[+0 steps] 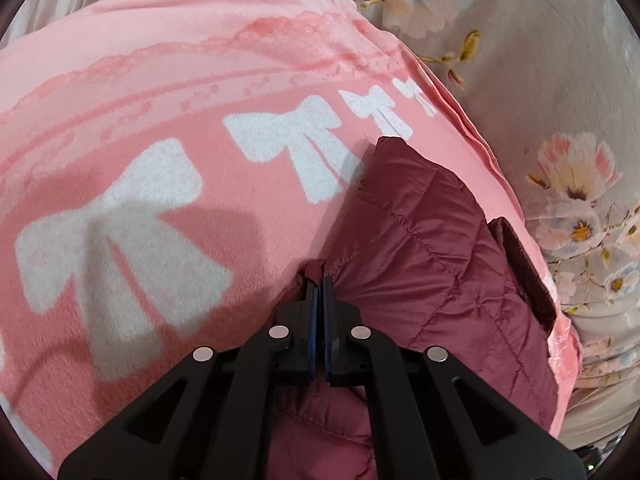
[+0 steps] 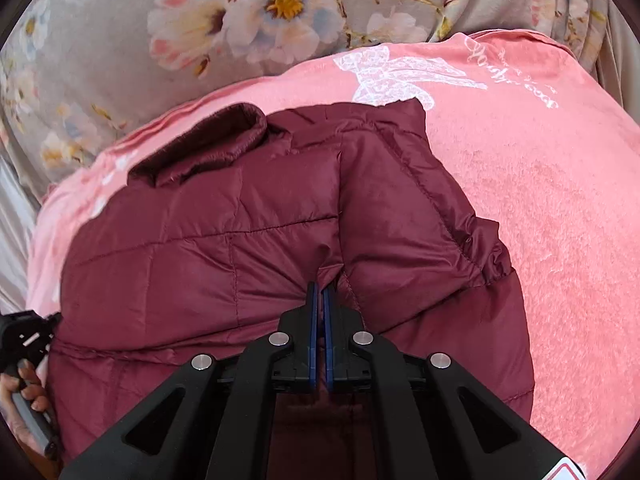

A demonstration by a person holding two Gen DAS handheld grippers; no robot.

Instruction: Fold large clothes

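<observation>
Jacket (image 2: 280, 216), maroon, quilted, on pink blanket (image 2: 540, 200). Puffy, light, soft; shell slick, likely to slide. Left tongs (image 1: 320, 280) clenched on jacket's edge fold; right tongs (image 2: 320, 288) clenched on pinched mid-panel fabric. Best hold: seams, hem.

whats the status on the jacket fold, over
Left gripper and right gripper both shut on jacket fabric. Jacket flat on pink blanket. Nothing in the way.
</observation>
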